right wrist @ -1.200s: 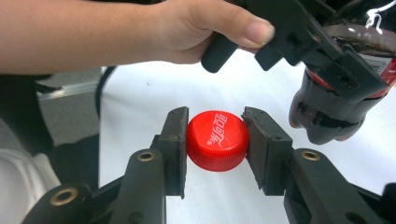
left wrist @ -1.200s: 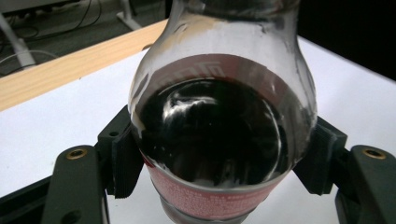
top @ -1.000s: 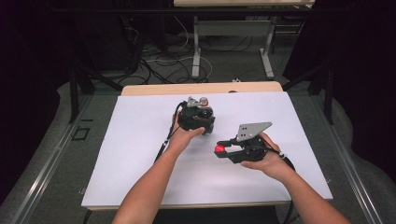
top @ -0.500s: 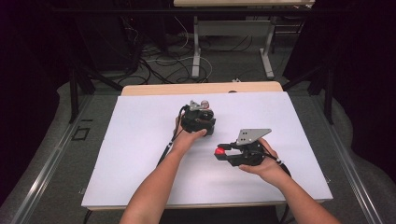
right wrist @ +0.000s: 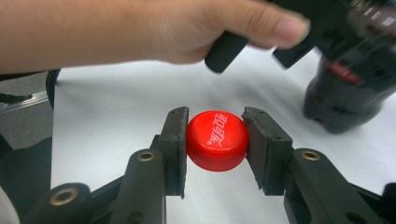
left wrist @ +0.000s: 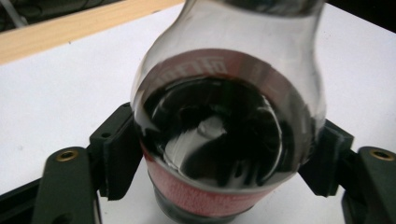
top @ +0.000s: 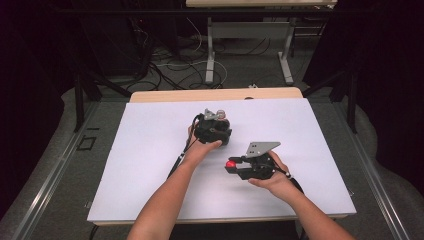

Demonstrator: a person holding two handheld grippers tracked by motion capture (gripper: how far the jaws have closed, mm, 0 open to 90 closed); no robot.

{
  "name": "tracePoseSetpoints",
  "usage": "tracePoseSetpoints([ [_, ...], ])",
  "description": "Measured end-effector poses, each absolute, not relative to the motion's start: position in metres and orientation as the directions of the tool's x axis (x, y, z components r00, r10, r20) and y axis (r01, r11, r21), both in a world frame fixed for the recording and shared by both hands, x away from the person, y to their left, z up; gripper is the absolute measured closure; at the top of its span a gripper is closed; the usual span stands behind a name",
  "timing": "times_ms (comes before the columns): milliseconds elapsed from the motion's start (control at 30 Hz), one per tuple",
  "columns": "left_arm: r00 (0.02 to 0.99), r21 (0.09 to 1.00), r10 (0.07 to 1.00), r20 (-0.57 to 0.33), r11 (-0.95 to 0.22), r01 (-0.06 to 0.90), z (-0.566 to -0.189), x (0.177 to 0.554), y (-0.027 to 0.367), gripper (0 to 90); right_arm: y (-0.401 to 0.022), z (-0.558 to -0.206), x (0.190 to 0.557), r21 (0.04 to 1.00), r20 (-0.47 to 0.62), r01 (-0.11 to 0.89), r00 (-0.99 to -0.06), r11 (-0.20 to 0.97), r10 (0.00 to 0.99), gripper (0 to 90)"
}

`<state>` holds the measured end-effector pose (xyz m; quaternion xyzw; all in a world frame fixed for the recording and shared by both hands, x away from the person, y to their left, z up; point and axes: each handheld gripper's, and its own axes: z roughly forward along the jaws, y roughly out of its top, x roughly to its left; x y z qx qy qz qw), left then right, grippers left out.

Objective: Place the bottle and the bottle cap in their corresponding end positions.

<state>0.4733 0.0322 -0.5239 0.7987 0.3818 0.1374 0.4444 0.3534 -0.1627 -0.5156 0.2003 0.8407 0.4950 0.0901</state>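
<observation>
High view has the big white-topped table [top: 150, 150] with its pale wooden edge, and both forearms come in from the bottom. Near the middle of the table stands a clear plastic cola bottle with dark liquid and a red label [left wrist: 224, 140], and the left tongs [top: 212, 131] sit around it. Their jaws have just been opening, and in the left gripper view the bottle is between them with the pads right at its sides; can't tell if they're actually pressing it or not. Just to the right and a bit nearer the person, the right tongs [right wrist: 215, 140] are clamped on a small red plastic screw cap with white lettering [right wrist: 217, 140], squeezed from both sides.
</observation>
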Motion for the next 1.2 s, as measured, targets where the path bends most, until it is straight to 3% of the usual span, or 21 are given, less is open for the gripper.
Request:
tracePoseSetpoints([
  [400, 0.634, 0.819, 0.748, -0.197, -0.230, 0.526, -0.505, 0.450, 0.065, 0.6, -0.136, -0.550, 0.365, 0.816, 0.058, 0.287, -0.904, 0.502, 0.423, 61.2],
  [600, 0.597, 0.833, 0.770, -0.226, -0.166, 0.528, -0.495, 0.435, 0.087, 0.5, -0.129, -0.559, 0.369, 0.804, 0.071, 0.307, -0.900, 0.510, 0.430, 61.1],
  [1067, 0.594, 0.828, 0.774, -0.219, -0.175, 0.533, -0.495, 0.417, 0.109, 0.7, -0.126, -0.567, 0.376, 0.771, 0.073, 0.331, -0.895, 0.544, 0.441, 59.8],
  [1200, 0.600, 0.829, 0.773, -0.208, -0.186, 0.527, -0.495, 0.416, 0.109, 0.8, -0.128, -0.566, 0.377, 0.787, 0.085, 0.342, -0.884, 0.513, 0.459, 44.6],
])
